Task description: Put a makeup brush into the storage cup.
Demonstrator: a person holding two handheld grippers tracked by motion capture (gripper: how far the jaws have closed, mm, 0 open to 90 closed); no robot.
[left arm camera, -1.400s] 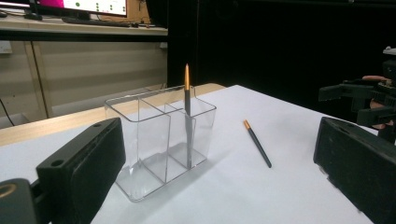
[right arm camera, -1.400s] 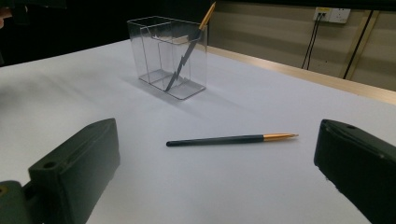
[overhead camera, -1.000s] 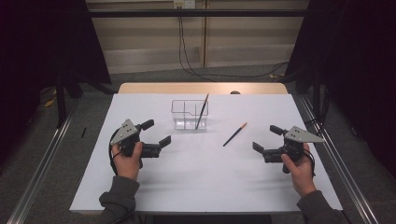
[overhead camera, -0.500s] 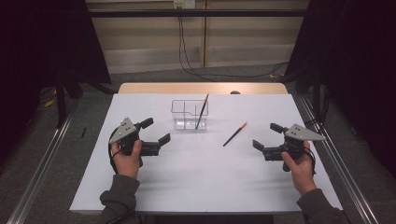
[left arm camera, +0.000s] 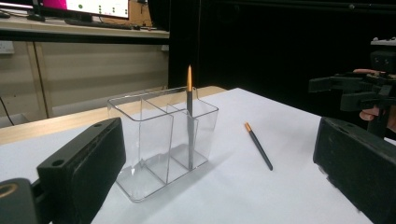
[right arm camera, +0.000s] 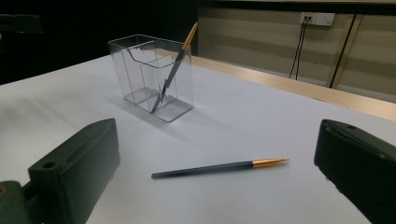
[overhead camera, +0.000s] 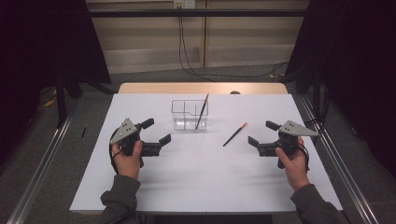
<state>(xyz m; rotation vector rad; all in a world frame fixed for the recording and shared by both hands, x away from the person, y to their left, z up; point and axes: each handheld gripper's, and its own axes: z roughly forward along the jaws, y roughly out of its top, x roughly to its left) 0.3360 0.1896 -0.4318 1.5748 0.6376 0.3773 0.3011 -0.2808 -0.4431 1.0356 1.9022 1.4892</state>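
Note:
A clear plastic holder [overhead camera: 186, 115] with several compartments stands at the table's middle back, and a dark pen with an orange tip [overhead camera: 202, 111] leans inside it. A second such pen [overhead camera: 234, 134] lies flat on the white sheet to the holder's right. My left gripper [overhead camera: 156, 131] hovers open, left of the holder, with nothing between its jaws. On the other side my right gripper [overhead camera: 262, 133] is open too, just right of the lying pen. In the left gripper view the holder [left arm camera: 163, 135] is straight ahead. The right gripper view has the lying pen [right arm camera: 219, 168] close in front of the jaws.
The white sheet [overhead camera: 196, 186] covers the table, with a wooden strip [overhead camera: 201, 88] along its far edge. Metal rails [overhead camera: 42, 163] run down both sides. The other hand's gripper [left arm camera: 359, 91] appears at the far right of the left gripper view.

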